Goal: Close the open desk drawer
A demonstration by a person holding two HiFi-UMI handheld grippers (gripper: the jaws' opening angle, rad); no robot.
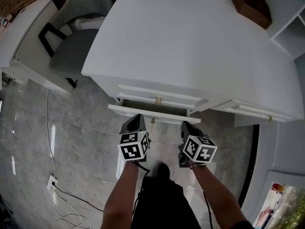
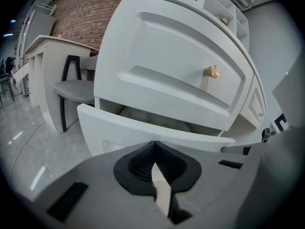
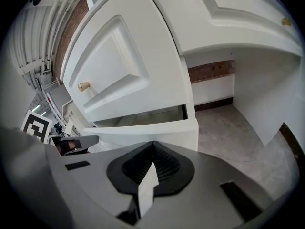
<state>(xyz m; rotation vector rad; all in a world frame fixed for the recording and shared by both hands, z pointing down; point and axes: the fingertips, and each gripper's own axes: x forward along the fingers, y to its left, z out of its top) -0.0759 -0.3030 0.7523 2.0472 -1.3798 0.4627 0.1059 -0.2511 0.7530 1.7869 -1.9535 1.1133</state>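
The white desk [image 1: 190, 37] has a lower drawer [image 1: 151, 114] pulled a little way out under its front edge; above it sits a shut drawer with a brass knob [image 1: 157, 100]. My left gripper [image 1: 135, 120] and right gripper [image 1: 189, 127] are side by side just in front of the open drawer's front panel, both shut with nothing in them. In the left gripper view the open drawer's front [image 2: 143, 130] fills the space right beyond the jaws, with the knob [image 2: 211, 71] above. The right gripper view shows the drawer's right end [image 3: 159, 130] close ahead, its inside partly visible.
A grey chair [image 1: 76, 42] stands left of the desk beside another white desk [image 1: 24, 27]. A cable and power strip [image 1: 51, 182] lie on the tiled floor at the left. A brown box [image 1: 250, 6] sits on the desk's far right. Another knobbed drawer [image 1: 269, 118] is at the right.
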